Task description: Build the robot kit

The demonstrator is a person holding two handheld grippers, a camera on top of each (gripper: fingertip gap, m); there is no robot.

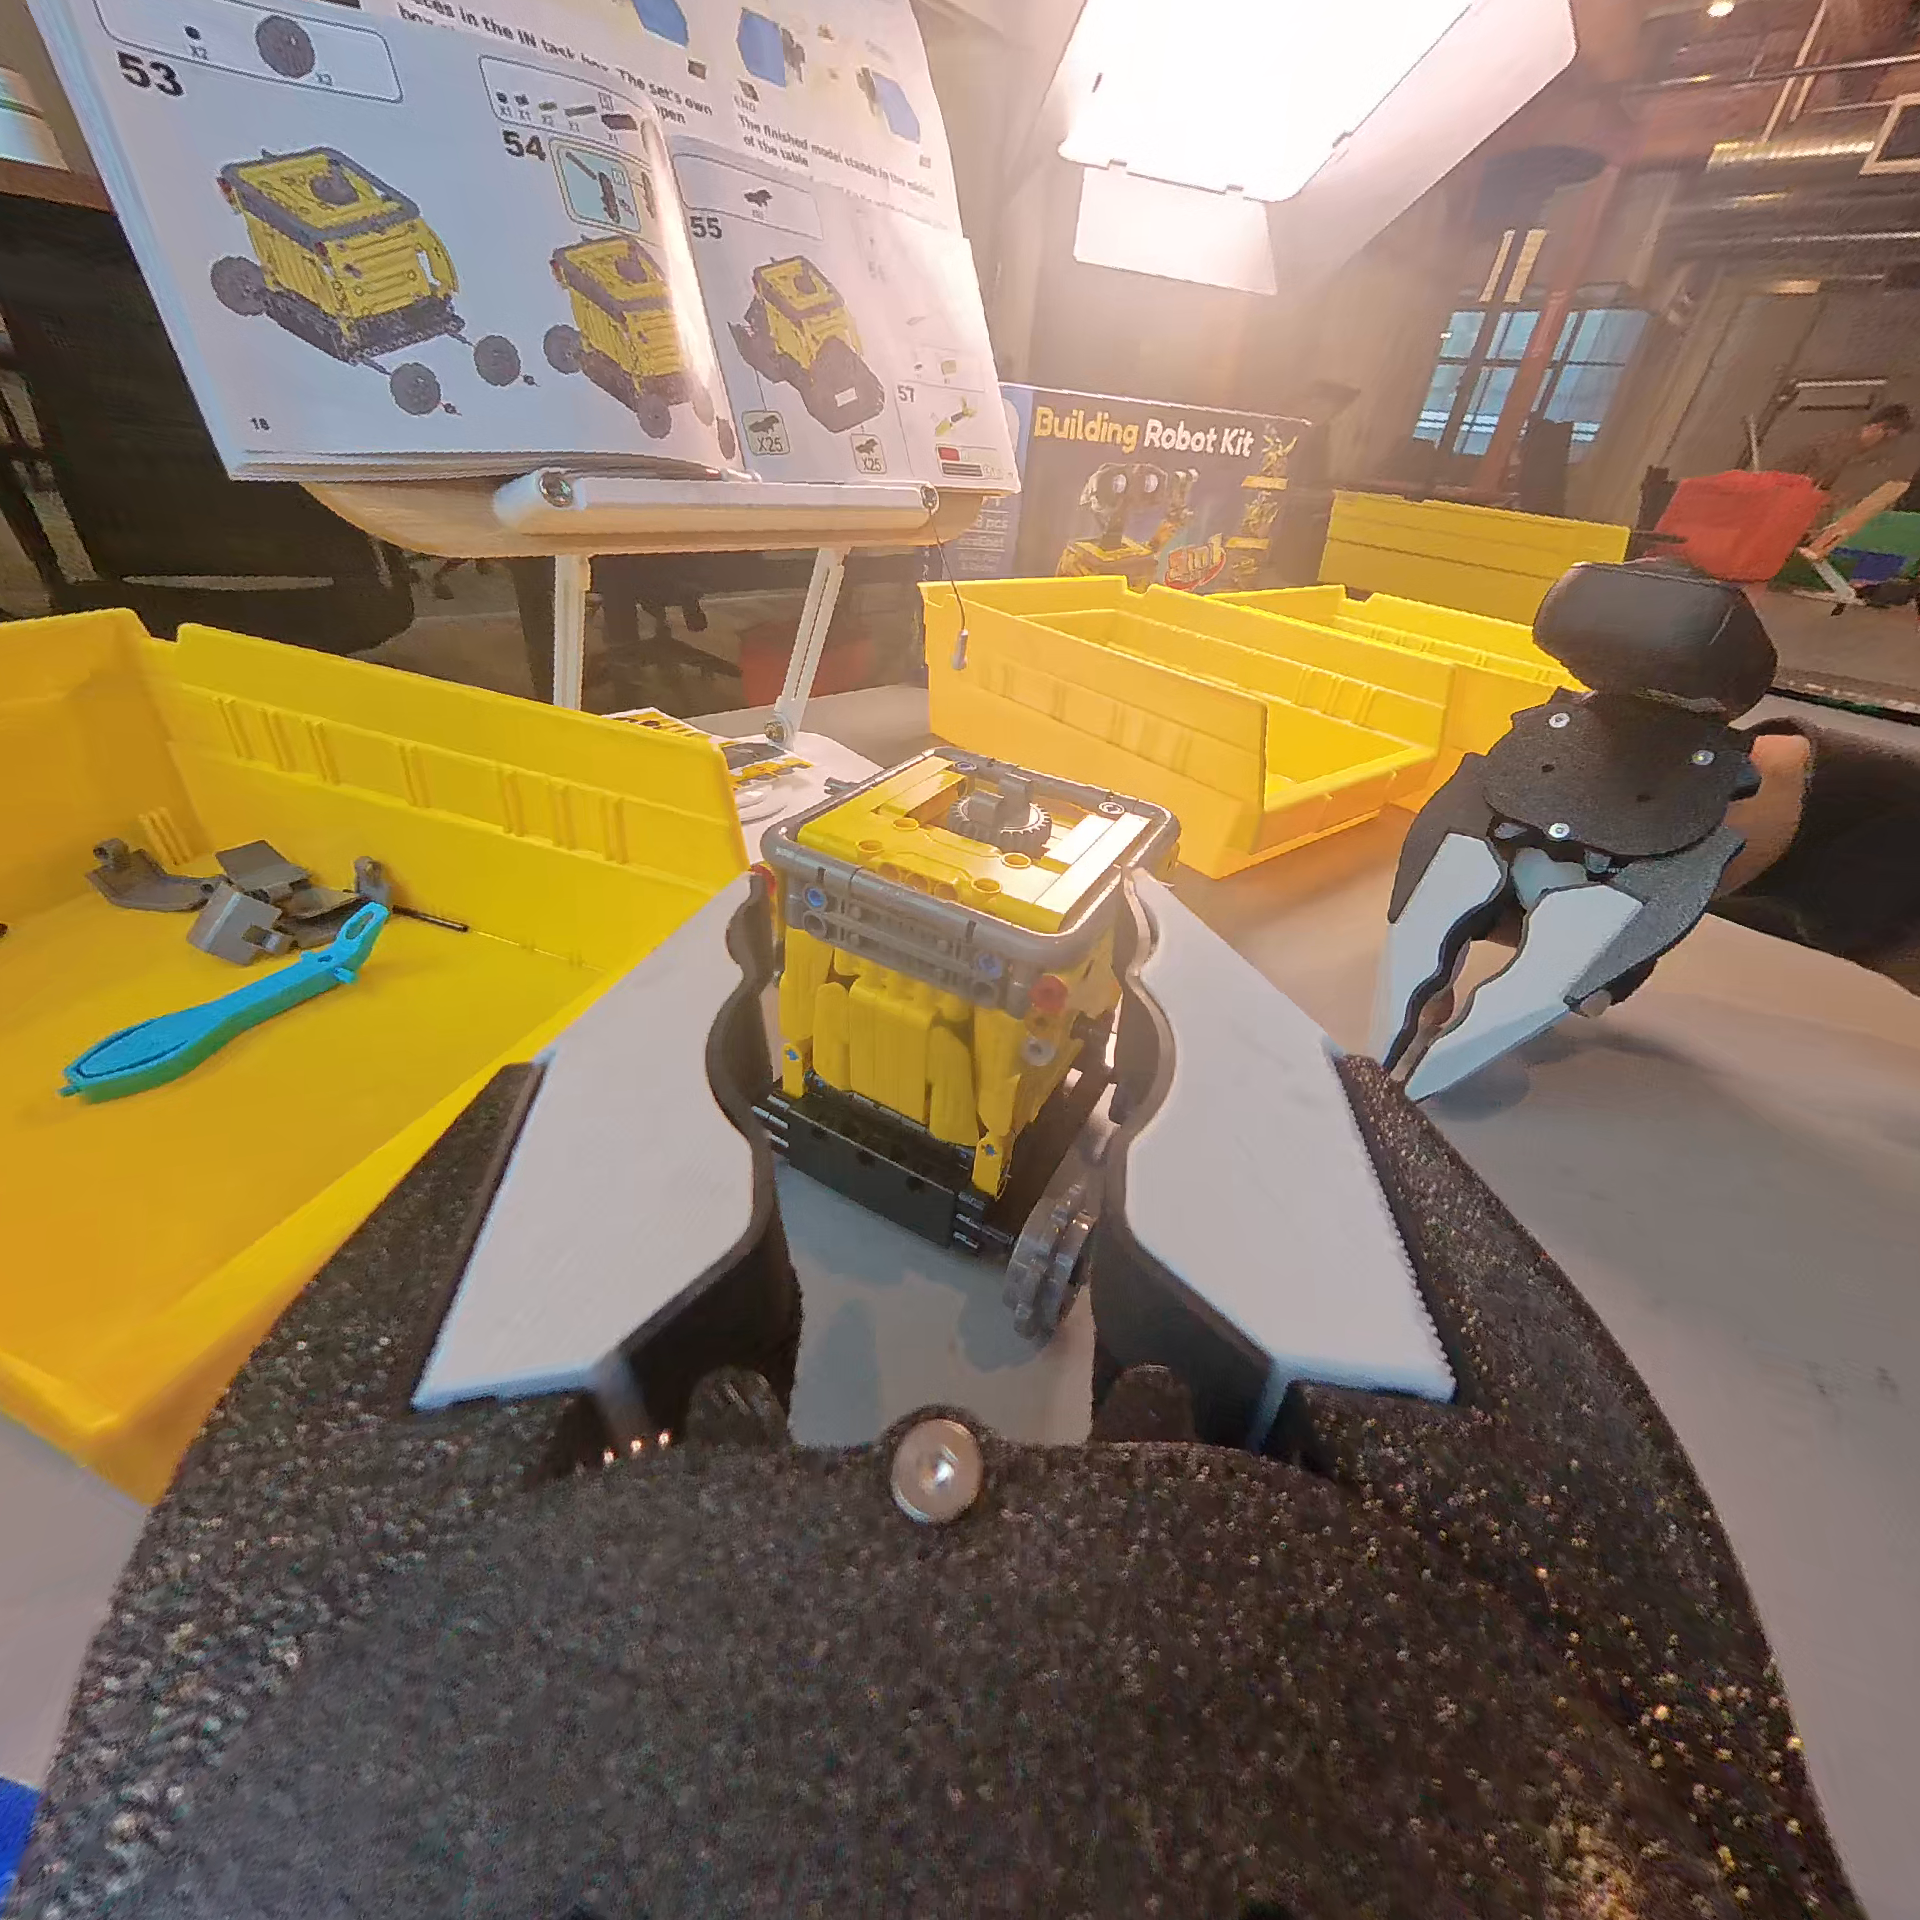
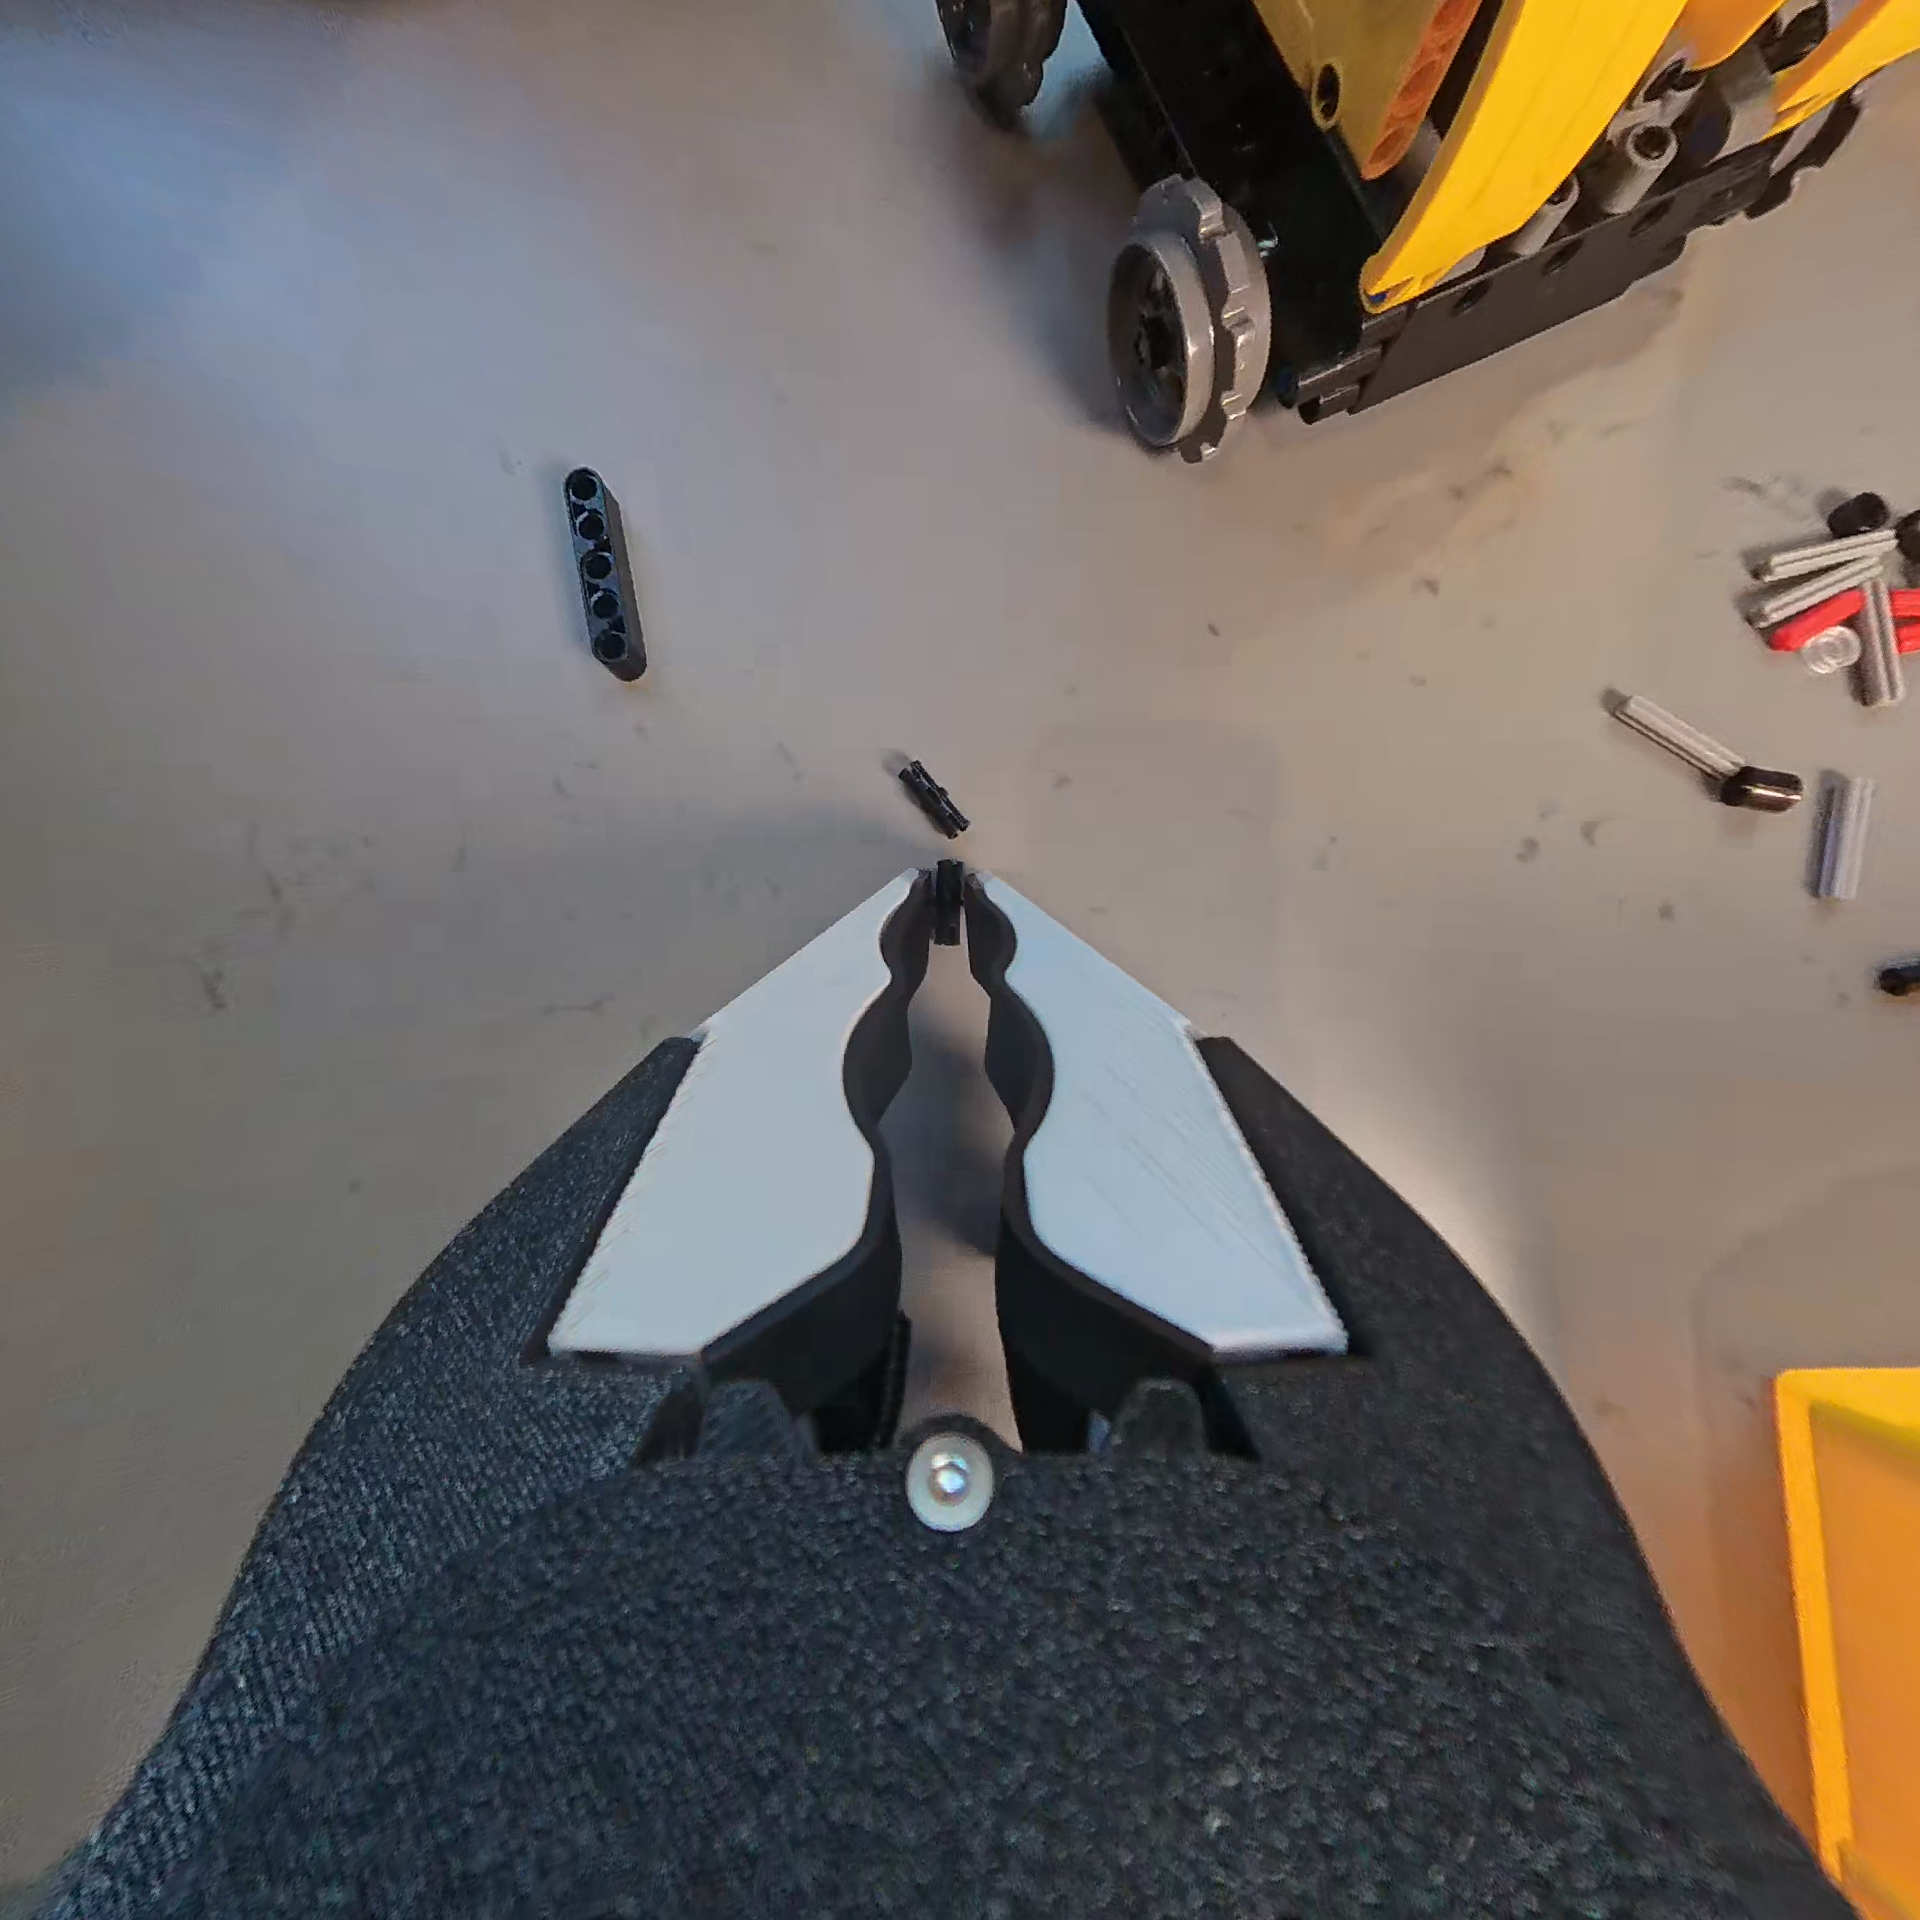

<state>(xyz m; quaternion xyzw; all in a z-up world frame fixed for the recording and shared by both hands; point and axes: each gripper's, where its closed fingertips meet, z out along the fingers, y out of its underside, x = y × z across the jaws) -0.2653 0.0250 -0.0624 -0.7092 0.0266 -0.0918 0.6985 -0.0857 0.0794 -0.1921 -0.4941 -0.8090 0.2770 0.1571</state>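
Left gripper [image 1: 940, 1023] clamping yellow model [image 1: 935, 977], right gripper [image 2: 945, 894] pinching half-hidden black pin [image 2: 945, 902].

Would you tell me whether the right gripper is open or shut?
Shut: in the right wrist view, the right gripper pinches a small black pin between its tips above the table.

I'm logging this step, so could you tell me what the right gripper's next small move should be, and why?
Probably a short, straight lift off the table. The right gripper looks shut on a small black pin at its very tips, while a second black pin lies loose just ahead. The left gripper brackets the yellow model, though contact is unclear.
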